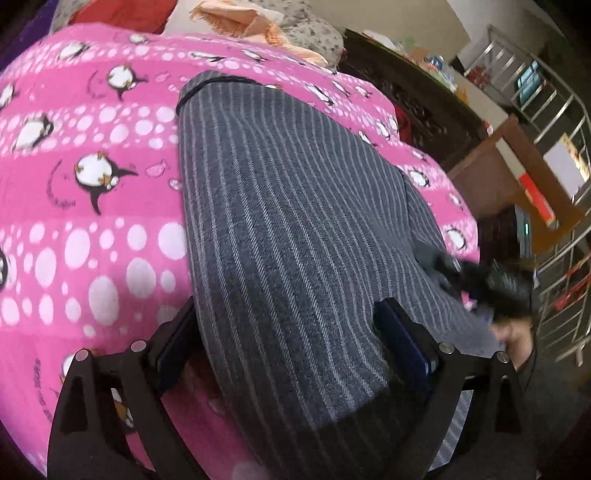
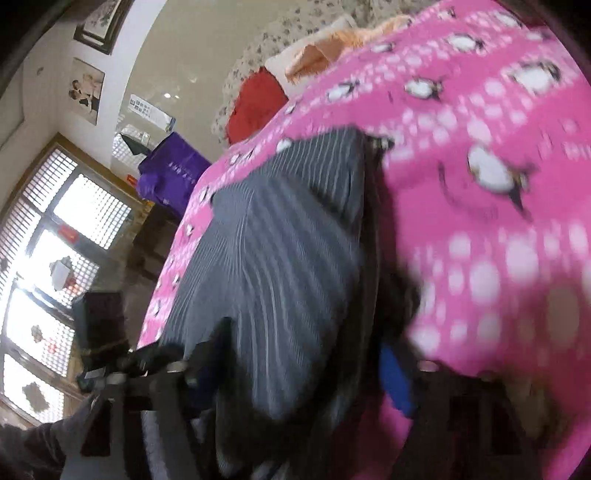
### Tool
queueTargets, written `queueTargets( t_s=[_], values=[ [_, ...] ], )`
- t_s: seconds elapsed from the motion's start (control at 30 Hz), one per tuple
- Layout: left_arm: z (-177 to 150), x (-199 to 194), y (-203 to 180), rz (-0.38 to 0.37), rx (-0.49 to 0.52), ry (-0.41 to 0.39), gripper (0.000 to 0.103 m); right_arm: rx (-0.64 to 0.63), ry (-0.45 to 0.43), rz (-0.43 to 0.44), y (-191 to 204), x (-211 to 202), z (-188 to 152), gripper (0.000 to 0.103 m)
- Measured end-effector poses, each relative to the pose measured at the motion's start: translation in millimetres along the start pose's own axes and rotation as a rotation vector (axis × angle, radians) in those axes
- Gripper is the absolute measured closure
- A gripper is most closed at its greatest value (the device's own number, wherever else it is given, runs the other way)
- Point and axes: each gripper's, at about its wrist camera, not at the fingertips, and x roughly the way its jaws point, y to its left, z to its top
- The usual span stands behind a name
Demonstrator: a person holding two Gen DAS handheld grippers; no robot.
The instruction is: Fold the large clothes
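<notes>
A grey striped garment (image 1: 288,203) lies folded lengthwise on a pink penguin blanket (image 1: 92,240) that covers a bed. My left gripper (image 1: 291,332) stands open at the garment's near end. Its two fingers are spread wide on either side of the cloth, which runs between them. My right gripper (image 1: 480,280) shows blurred at the garment's right edge, with a hand (image 1: 513,332) behind it. In the right wrist view the garment (image 2: 280,258) bulges between the right gripper's (image 2: 303,369) fingers on the blanket (image 2: 498,258). Blur hides whether its pads press the cloth.
An orange towel (image 1: 236,18), a red cloth (image 2: 258,99) and patterned pillows (image 1: 314,37) lie at the far end of the bed. Beside the bed are a dark wooden cabinet (image 1: 424,96), a cardboard box (image 1: 517,173) and a metal rack (image 1: 565,240). A purple bag (image 2: 173,166) stands near the windows (image 2: 55,258).
</notes>
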Motion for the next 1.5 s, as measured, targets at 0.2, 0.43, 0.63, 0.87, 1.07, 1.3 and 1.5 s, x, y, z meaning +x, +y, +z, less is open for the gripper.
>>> queueTargets(
  t_s=[0.2,0.43,0.63,0.87,1.07,1.3,1.5],
  values=[
    [-10.9,-12.2,-19.8,0.116,0.090,-0.121,0.057,-0.145,-0.018,-0.131,24.9,29.4,7.2,0.070],
    [-5.3,-39.0,-14.4,0.153,0.132,-0.181,0.068,-0.120,-0.011,-0.112,49.5,43.5,9.4,0.077],
    [6.1,-84.5,35.2,0.224,0.120,-0.231,0.068,-0.141,0.001,-0.046,96.6,92.5,17.1,0.077],
    [-2.7,-91.2,96.4,0.286,0.022,-0.197,0.068,-0.208,0.031,-0.030,134.5,137.0,19.4,0.077],
    [-1.7,-82.9,88.2,0.308,0.006,-0.186,0.059,-0.222,0.058,-0.128,135.2,136.3,21.3,0.069],
    [-10.4,-129.3,72.8,0.357,-0.008,-0.246,0.045,-0.232,0.035,-0.223,152.1,86.6,10.9,0.068],
    [-34.7,-155.4,47.8,0.404,-0.007,-0.201,0.001,-0.301,-0.001,-0.384,194.1,17.7,-26.4,0.037]
  ],
)
